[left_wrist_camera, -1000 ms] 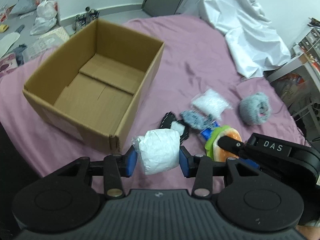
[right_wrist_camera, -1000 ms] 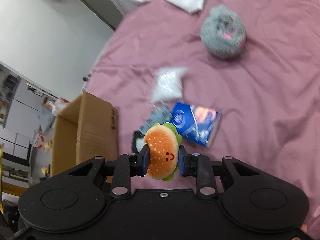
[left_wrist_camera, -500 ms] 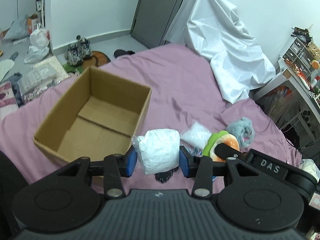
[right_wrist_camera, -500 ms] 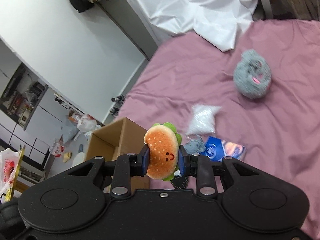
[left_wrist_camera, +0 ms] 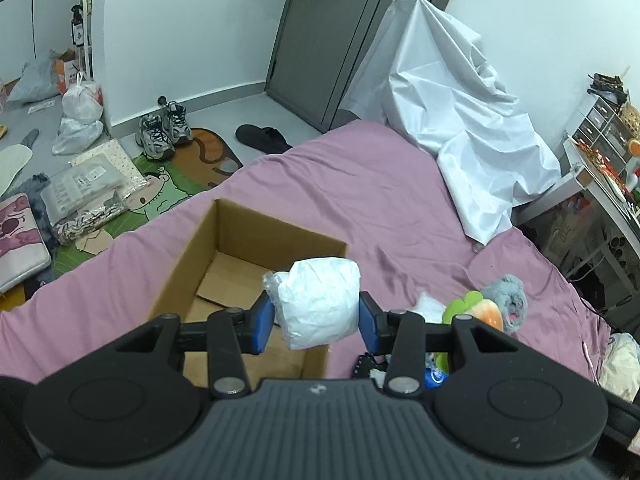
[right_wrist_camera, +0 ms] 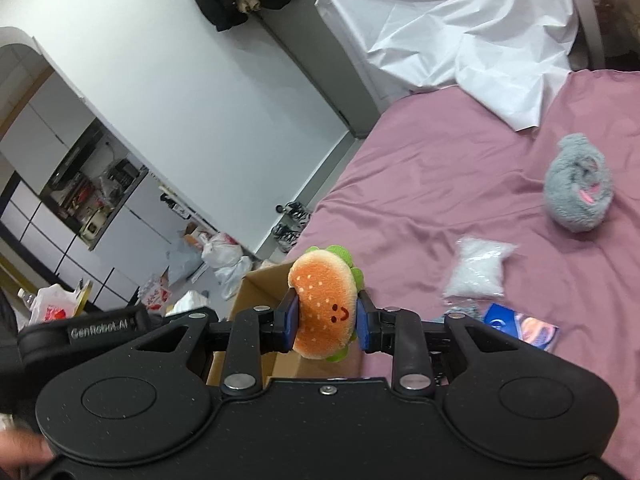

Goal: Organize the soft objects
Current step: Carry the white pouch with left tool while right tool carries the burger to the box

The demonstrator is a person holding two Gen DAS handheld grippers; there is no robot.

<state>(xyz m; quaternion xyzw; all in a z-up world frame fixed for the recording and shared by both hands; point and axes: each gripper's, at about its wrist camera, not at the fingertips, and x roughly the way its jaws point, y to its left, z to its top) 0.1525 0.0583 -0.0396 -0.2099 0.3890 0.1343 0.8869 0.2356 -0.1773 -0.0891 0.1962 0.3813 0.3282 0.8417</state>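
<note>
Grippers both loaded, two in play. Left gripper [left_wrist_camera: 317,322] is pinching one white plastic-wrapped bundle [left_wrist_camera: 319,301] between its blue pads, holding it in the air over the near right corner of the cardboard box [left_wrist_camera: 182,258]. Bundle is sitting roughly upright, long axis close to vertical, crinkled knot end sticking out to the left. Right gripper [right_wrist_camera: 326,322] is clamping one burger plush [right_wrist_camera: 325,305] by its sides; bun dome is facing the camera with the smiley on it, long axis running near vertical and tilted a bit left at the top, green lettuce edge showing at top right and bottom. One box, open top, sitting on the purple bedsheet [left_wrist_camera: 360,196] with its long axis running away from the left camera; inside showing only the bottom flaps.

Lying on the sheet, right wrist view: one grey plush [right_wrist_camera: 579,194] far right, one clear bag of white filling [right_wrist_camera: 478,266] nearer, one blue packet [right_wrist_camera: 522,326] just below that bag, next to a small grey fuzzy item [right_wrist_camera: 460,312], mostly hidden. One white sheet [right_wrist_camera: 460,24] is draping at the bed's far end.
</note>
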